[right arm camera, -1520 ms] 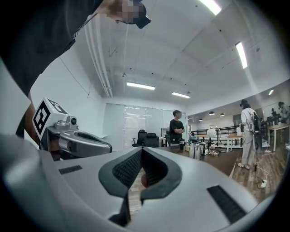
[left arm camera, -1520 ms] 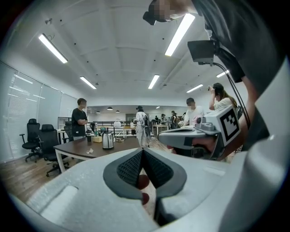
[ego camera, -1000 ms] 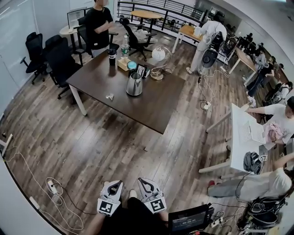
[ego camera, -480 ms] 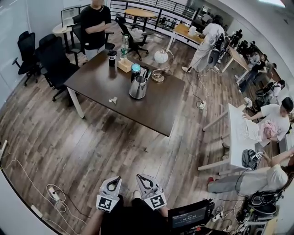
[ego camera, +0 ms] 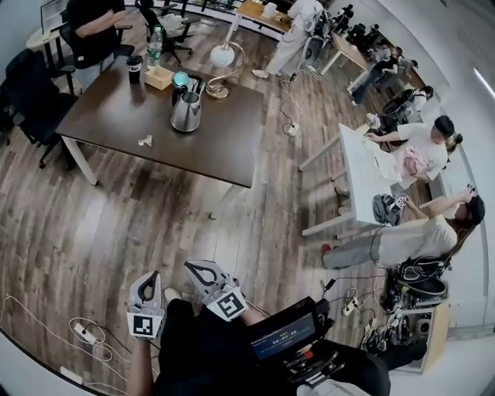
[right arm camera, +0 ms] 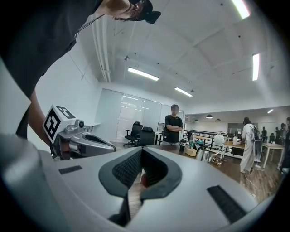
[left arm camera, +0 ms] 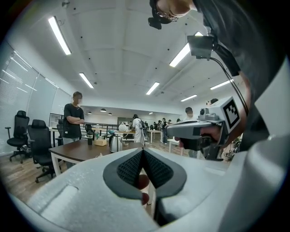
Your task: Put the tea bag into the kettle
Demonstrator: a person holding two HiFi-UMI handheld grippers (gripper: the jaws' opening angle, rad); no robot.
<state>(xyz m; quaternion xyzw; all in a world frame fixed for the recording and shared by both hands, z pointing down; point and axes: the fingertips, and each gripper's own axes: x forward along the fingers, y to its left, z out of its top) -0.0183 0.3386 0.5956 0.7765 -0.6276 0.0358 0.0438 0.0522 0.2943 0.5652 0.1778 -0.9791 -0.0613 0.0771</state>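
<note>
A steel kettle (ego camera: 186, 112) stands on the dark brown table (ego camera: 116, 116) at the far upper left of the head view. A small white tea bag (ego camera: 145, 141) lies on the table to the kettle's left. Both grippers are held low near the person's body, far from the table. My left gripper (ego camera: 151, 274) and right gripper (ego camera: 189, 266) are shut with nothing between the jaws. In the left gripper view the jaws (left arm camera: 142, 150) meet, with the kettle (left arm camera: 115, 143) far ahead. In the right gripper view the jaws (right arm camera: 142, 150) also meet, and the kettle (right arm camera: 201, 153) is distant.
On the table stand a black cup (ego camera: 134, 68), a bottle (ego camera: 155, 46), a box (ego camera: 159, 76) and a globe lamp (ego camera: 222, 56). A person in black (ego camera: 93, 23) stands behind it. Office chairs (ego camera: 27, 85) are at the left, cables (ego camera: 81, 332) on the floor, a white desk (ego camera: 363, 166) with seated people at the right.
The head view has swung: the table with kettle and tea bag now sits further up and left, and the grippers appear further left. Both stay shut and low.
</note>
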